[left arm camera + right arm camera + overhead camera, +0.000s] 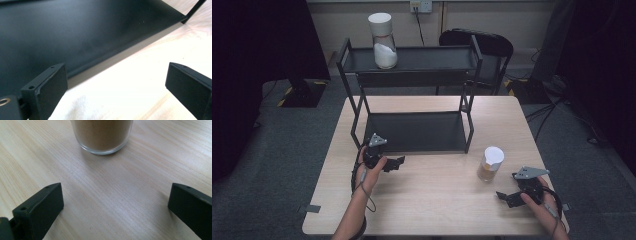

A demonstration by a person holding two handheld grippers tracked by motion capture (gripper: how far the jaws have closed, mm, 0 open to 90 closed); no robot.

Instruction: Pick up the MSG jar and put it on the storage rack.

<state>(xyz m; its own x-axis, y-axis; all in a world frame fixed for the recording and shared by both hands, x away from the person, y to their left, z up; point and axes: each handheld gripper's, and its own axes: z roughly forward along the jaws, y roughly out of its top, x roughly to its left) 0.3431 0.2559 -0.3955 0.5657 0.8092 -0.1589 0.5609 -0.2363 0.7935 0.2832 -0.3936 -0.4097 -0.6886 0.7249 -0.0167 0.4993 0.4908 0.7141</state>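
The clear glass jar of brown powder with a white lid (490, 164) is stood upright on the pale wooden table (432, 200), near the right gripper (506, 196), whose jaws are spread wide around nothing and are aimed at the jar's base, seemingly so that it can be grasped. The left gripper (398, 162), equally wide and empty, is held low just before the lower tray of the black metal two-tier shelf (412, 131). Two jars are counted: the second, of white powder (385, 50), is kept on the upper tier. One dark chair (484, 45) is set behind.
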